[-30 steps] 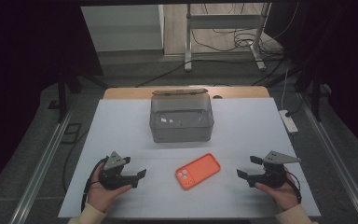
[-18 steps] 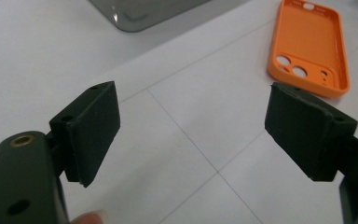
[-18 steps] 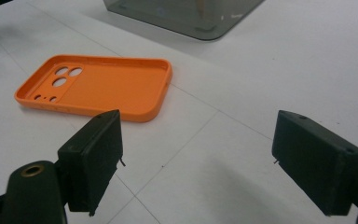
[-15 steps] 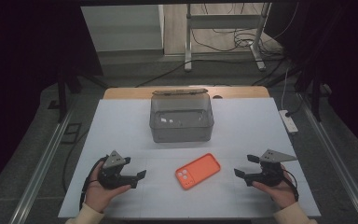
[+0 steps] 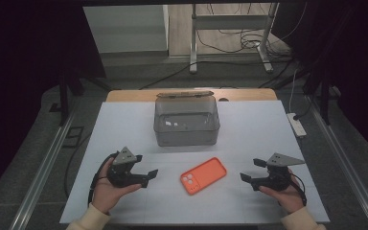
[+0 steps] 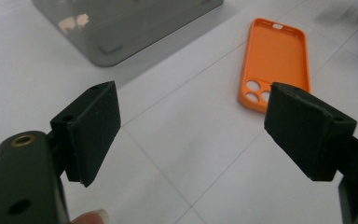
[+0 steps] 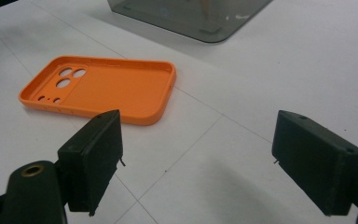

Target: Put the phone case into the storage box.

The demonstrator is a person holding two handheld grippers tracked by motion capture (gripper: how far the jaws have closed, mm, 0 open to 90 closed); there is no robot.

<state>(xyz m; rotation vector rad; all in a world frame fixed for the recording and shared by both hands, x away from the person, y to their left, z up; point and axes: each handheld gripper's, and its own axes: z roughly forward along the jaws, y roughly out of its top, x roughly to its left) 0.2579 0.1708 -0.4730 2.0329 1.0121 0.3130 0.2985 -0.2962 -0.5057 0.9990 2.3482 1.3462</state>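
— While both hands rest low on the white surface (image 5: pixel 249 129), how do the jaws of the left gripper (image 5: pixel 146 171) stand?

— Spread wide, with nothing between them. In the left gripper view the two black pads frame bare surface, and the orange phone case (image 6: pixel 276 58) lies beyond the right pad, apart from it. A fingertip shows at the bottom edge of that view.

— Where does that gripper sit relative to the case?

— In the high view it is to the left of the phone case (image 5: pixel 203 175), near but not touching, jaws pointed toward it.

— And the case itself?

— It lies flat on the surface, hollow side up, camera cut-outs at its near-left end, turned at a slant. It sits in front of the clear grey box (image 5: pixel 186 121), well apart from the box's near wall. The box has its lid tipped back behind it.

— The right gripper (image 5: pixel 251 171)?

— To the right of the case, also near and not touching. Its jaws are wide apart too and hold nothing. In the right gripper view the case (image 7: pixel 102 88) lies just beyond the left pad, with a corner of the box (image 7: pixel 191 14) farther off above it.
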